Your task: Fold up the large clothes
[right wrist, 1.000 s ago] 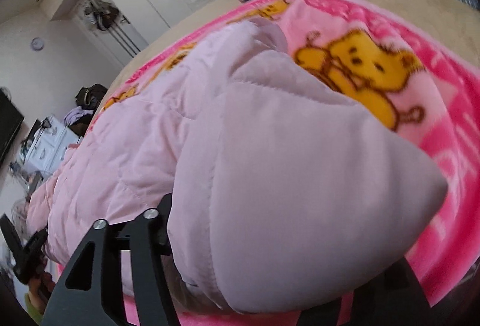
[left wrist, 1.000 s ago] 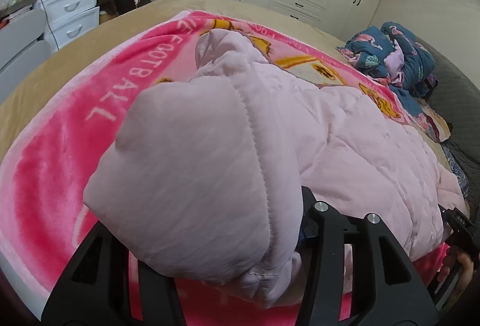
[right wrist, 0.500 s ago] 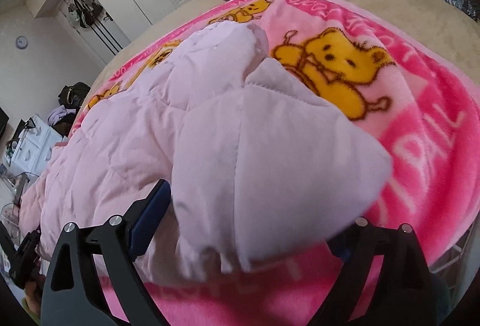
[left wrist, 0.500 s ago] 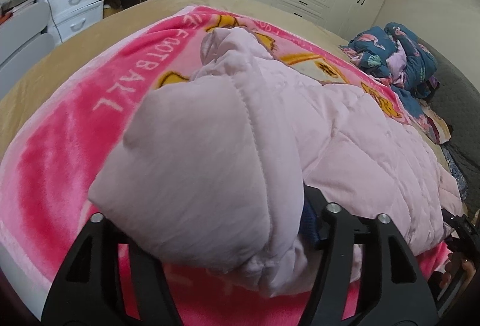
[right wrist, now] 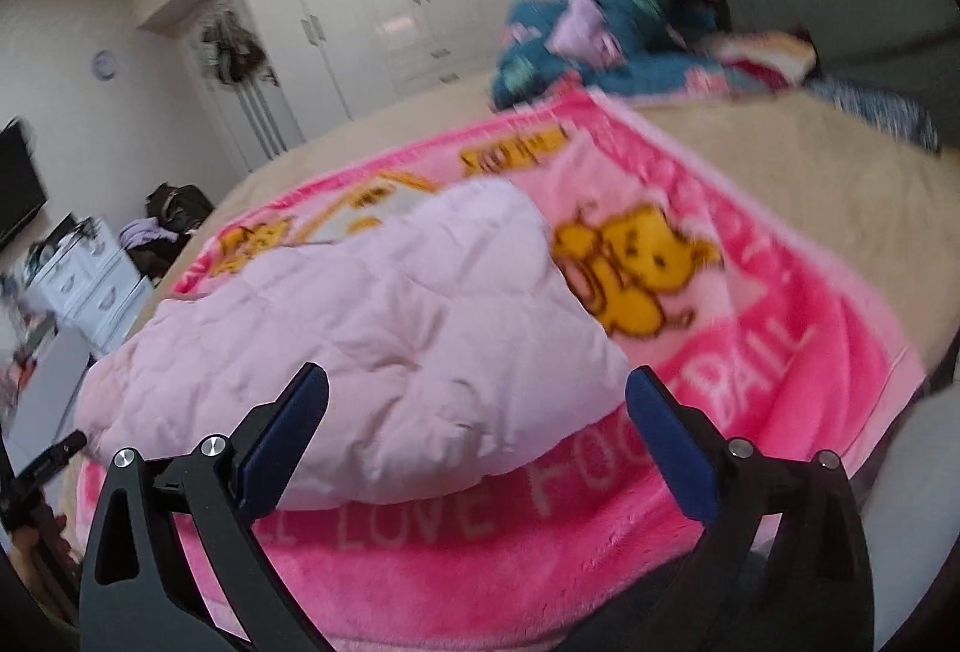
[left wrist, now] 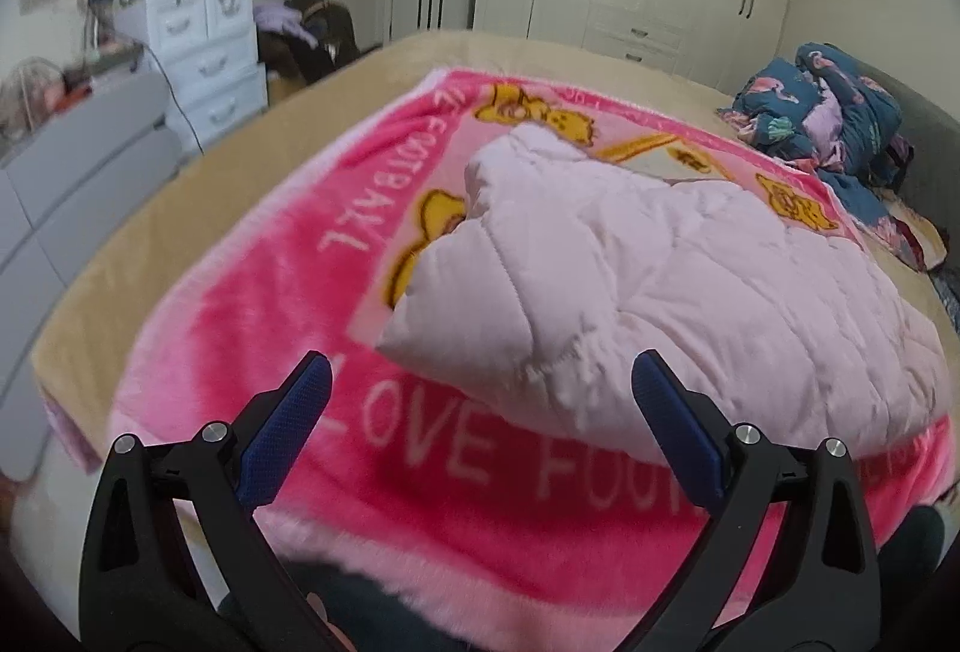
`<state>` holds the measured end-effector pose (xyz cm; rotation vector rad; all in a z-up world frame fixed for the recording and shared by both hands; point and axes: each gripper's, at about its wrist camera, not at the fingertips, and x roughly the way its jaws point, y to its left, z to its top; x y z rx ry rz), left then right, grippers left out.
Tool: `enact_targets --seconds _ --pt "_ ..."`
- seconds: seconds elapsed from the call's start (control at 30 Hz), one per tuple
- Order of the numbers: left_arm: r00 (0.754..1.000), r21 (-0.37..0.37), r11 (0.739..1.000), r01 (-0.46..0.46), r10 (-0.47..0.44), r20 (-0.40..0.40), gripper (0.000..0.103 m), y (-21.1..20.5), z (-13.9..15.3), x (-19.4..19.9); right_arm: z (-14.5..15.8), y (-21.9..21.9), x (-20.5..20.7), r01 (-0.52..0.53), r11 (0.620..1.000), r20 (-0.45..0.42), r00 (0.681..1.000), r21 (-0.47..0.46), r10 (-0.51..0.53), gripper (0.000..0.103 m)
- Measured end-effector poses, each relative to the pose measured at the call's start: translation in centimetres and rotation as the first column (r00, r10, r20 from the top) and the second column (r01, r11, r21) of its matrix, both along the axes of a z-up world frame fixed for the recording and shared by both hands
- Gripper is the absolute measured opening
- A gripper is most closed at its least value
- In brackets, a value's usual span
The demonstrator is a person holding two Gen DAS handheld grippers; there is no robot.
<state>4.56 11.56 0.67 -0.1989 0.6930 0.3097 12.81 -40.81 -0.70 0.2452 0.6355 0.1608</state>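
Both hand-held grippers agape | left [left wrist: 480, 382], right [right wrist: 477, 385] | pink jacket [left wrist: 660, 292] just ahead

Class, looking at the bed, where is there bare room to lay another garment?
Free: the tan bedspread left of the pink cartoon blanket, and its right side. Crowded: the pale pink quilted jacket mid-blanket; blue patterned clothes pile far right.

pink jacket [left wrist: 690, 292] mid-blanket [left wrist: 252, 352], bare blanket around, clothes pile [left wrist: 828, 118] far corner

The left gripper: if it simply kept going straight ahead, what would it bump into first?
Probably the folded pink quilted jacket lying on the pink blanket. The left gripper is open, its fingers empty, though depth is hard to judge.
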Motion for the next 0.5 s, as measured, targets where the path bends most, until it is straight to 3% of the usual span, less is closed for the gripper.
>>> enact_targets --seconds 0.27,0.5 --pt "0.989 0.066 0.991 0.113 -0.119 0.091 0.094 -5.2 3.2 -4.3 4.5 2.3 -5.9 -0.121 0.989 0.156 0.979 -0.083 0.133 0.099" --pt "0.969 0.057 0.977 0.204 -0.21 0.133 0.094 -9.1 3.6 -6.9 5.4 4.6 -9.9 -0.197 0.971 0.178 0.959 -0.139 0.22 0.099"
